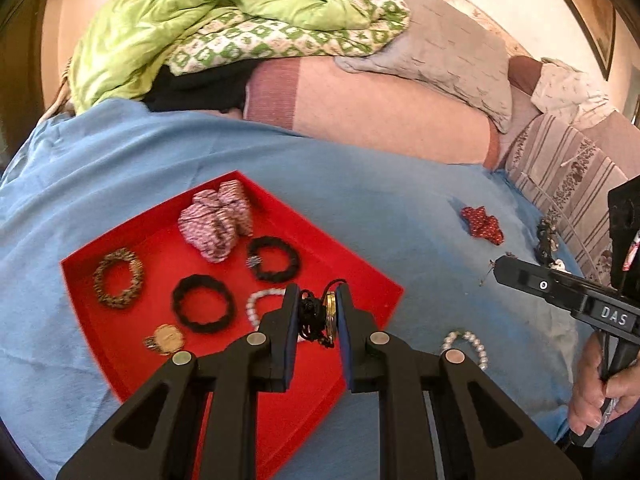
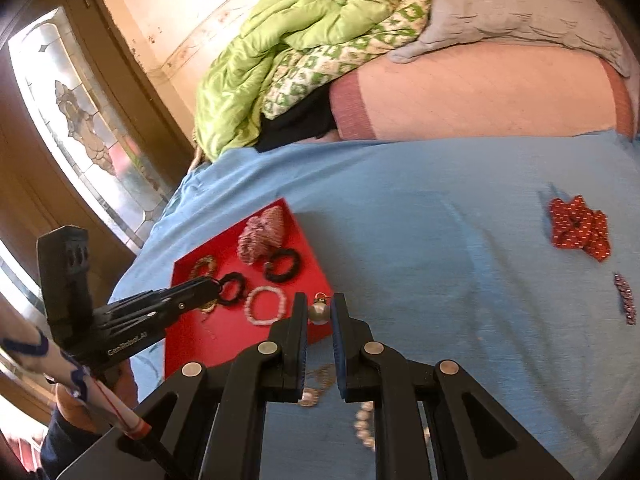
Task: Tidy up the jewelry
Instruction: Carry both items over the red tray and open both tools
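Red scrunchie (image 2: 580,229) | pearl bracelet (image 1: 468,346) loose on blue sheet (image 1: 360,208)

Red tray (image 1: 132,352) on blue sheet holding scrunchies and bracelets, gold-and-black pendant (image 1: 325,314) above it, red scrunchie (image 1: 482,225) apart.

black plastic all over the left gripper (image 1: 316,312): angular linkage arms with triangular cut-outs, round silver pivot pins, blue pads lining the fingers (image 1: 343,308). the right gripper (image 2: 319,314) is built the same, with white "das" lettering along its side in the left view. the left one's body reads "genrobot.ai" in white. a white sleeve (image 2: 60,364) with blue pattern and a red stripe.
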A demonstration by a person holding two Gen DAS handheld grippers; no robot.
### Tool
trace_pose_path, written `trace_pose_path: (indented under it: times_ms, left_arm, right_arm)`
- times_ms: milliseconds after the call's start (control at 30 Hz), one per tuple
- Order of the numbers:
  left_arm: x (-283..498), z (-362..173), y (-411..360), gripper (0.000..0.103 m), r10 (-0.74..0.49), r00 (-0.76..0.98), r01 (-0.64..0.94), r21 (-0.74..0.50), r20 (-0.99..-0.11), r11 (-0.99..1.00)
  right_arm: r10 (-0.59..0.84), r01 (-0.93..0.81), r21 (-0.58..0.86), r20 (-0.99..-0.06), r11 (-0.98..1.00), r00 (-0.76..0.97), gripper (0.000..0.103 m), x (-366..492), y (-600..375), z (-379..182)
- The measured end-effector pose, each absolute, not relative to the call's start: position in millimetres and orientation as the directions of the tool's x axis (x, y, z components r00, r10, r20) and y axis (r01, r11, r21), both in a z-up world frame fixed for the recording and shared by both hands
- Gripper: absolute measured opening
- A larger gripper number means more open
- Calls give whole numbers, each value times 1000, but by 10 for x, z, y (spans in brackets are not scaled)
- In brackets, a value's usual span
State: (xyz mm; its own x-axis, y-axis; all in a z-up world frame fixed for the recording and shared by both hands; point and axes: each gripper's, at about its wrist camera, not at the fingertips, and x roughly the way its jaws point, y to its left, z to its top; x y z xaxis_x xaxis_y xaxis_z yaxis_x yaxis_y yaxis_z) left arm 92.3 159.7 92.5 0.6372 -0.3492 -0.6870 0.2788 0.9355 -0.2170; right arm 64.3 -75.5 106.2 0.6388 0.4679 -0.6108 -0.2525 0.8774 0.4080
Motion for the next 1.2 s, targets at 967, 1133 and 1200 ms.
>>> trace_pose_path:
  times_ms: [967, 1133, 1200]
  left_arm:
    - [1024, 433, 2243, 17, -221, 545, 119, -187, -809, 975]
    - [1042, 391, 2222, 17, -204, 538, 108, -173, -818, 979]
    - [1049, 379, 2228, 17, -196, 537, 100, -169, -821, 981]
  right_arm:
    - [547, -365, 414, -711, 834, 442, 12, 976, 621, 441]
    - [535, -371, 397, -722, 840, 438, 13, 995, 654, 387]
    - [529, -369, 391, -728, 843, 436, 13, 1004, 660, 358]
